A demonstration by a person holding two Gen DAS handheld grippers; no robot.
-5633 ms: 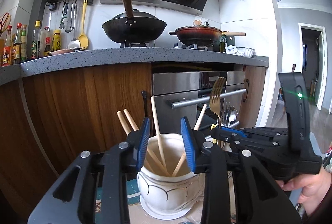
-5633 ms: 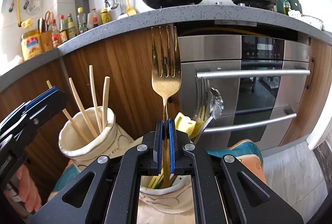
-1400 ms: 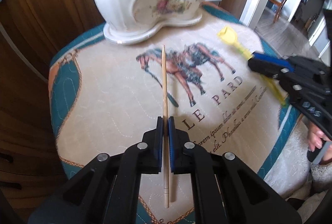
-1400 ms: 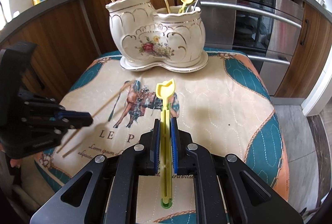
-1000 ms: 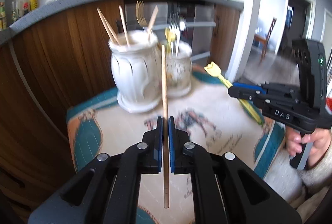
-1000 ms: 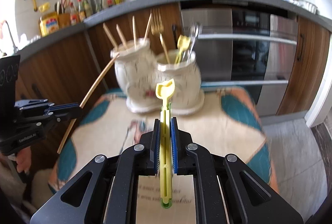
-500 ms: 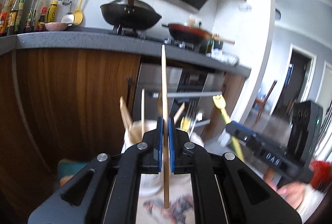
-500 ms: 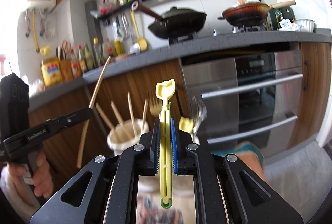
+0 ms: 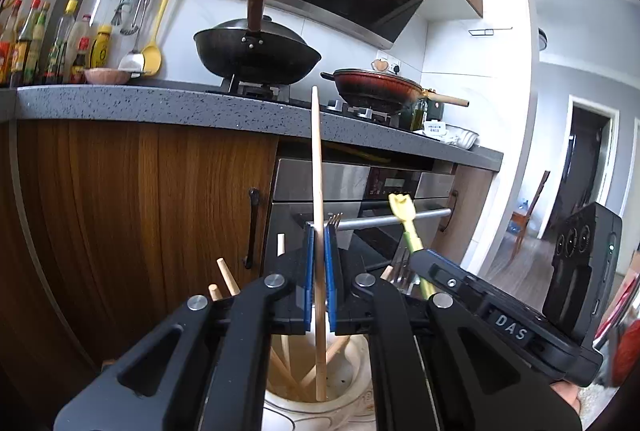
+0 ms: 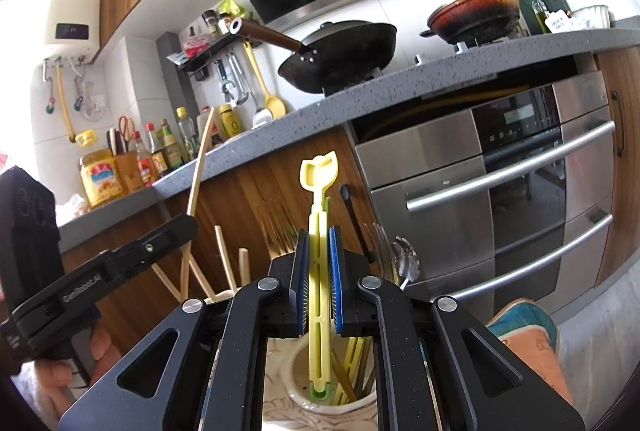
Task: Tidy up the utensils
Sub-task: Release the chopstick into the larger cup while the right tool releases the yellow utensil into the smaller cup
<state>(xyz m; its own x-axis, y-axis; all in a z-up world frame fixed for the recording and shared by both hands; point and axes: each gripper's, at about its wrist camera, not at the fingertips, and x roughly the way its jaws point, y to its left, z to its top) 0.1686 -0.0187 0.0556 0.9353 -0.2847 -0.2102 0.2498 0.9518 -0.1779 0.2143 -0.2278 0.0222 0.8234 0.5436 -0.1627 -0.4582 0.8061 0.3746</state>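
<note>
**A:** Start at the left. What's the left gripper [image 9: 319, 271] doing?

**B:** Its blue pads are clamped on a wooden chopstick [image 9: 317, 167] that stands nearly upright. The top points to twelve o'clock, up past the counter edge [image 9: 160, 107]. The lower end hangs inside the mouth of the cream ceramic holder [image 9: 352, 387] at six o'clock. Whether the tip touches the bottom, I cannot tell.

**A:** Anything already in that compartment?

**B:** Other chopsticks [image 9: 226, 275] lean in it, their ends showing at about nine o'clock from the pads.

**A:** And further right?

**B:** In the left wrist view the right gripper [image 9: 420, 263] comes in from four o'clock. In its own view the right gripper [image 10: 319, 279] is closed on a yellow plastic utensil [image 10: 319, 215], also upright, shaped head at twelve o'clock. Its green-tipped lower end sits within the mouth of the second compartment [image 10: 296, 383] at six o'clock, among yellow handles already there.

**A:** The two compartments, how do they lie?

**B:** Side by side. From the right wrist camera the chopstick compartment is at nine o'clock, with the left gripper [image 10: 176, 231] over it and a hand [image 10: 60, 379] at eight o'clock holding that tool.

**A:** Background?

**B:** A black wok [image 10: 340, 51] and a red pan [image 10: 476, 13] on the stove, and a steel oven [image 10: 500, 191] at three o'clock.
</note>
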